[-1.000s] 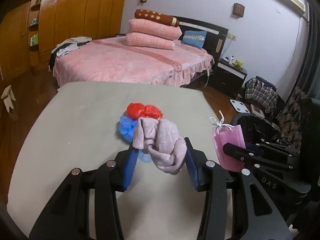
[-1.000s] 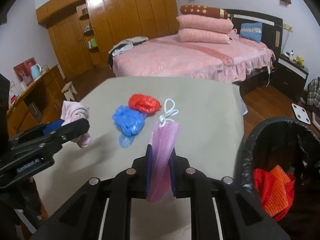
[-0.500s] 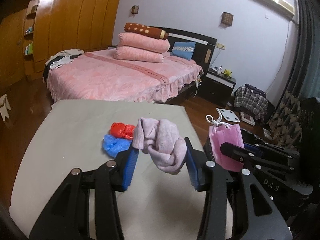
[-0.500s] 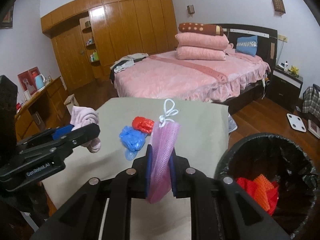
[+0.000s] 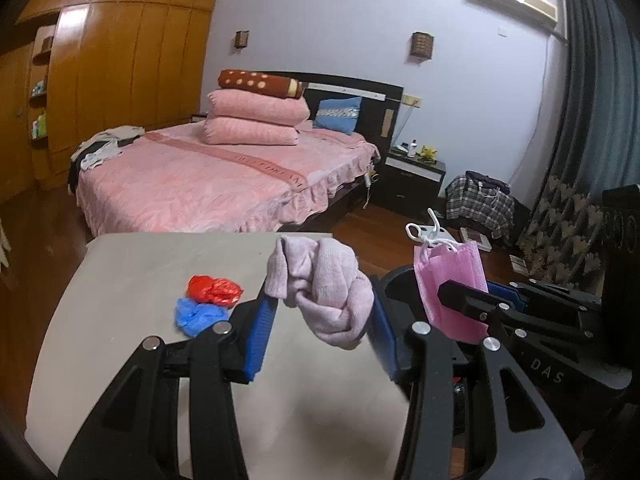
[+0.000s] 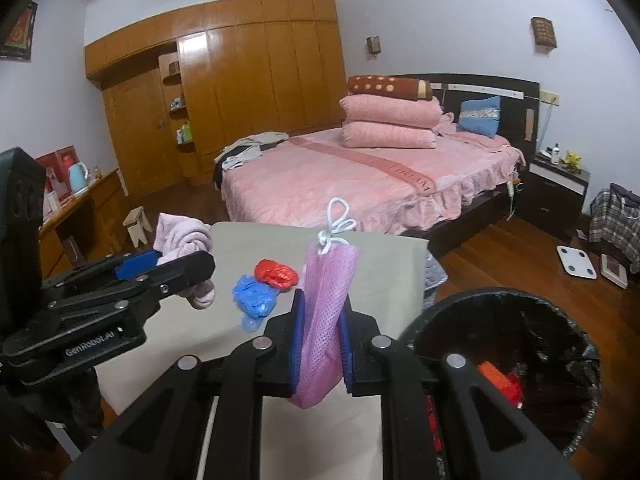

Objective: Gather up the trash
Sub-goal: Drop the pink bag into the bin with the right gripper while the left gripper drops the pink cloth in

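Note:
My left gripper (image 5: 320, 320) is shut on a crumpled pale pink cloth (image 5: 324, 288) and holds it above the grey table (image 5: 132, 272); the cloth also shows in the right wrist view (image 6: 184, 240). My right gripper (image 6: 322, 344) is shut on a pink face mask (image 6: 326, 308) with white ear loops, held above the table's right edge; the mask also shows in the left wrist view (image 5: 450, 280). A red wad (image 6: 276, 274) and a blue wad (image 6: 254, 298) of plastic lie together on the table. A black-lined trash bin (image 6: 520, 320) stands at the right, with red and orange trash inside.
A pink bed (image 6: 360, 176) with stacked pillows stands behind the table. A wooden wardrobe (image 6: 240, 100) lines the far wall. A nightstand (image 6: 556, 192), a white scale (image 6: 576, 262) and a plaid bag (image 6: 616, 216) are on the floor at right. A small stool (image 6: 138, 224) stands at left.
Both grippers have risen and drawn back with their loads, so the table and the wads look farther away. The bin shows more fully beside the right gripper.

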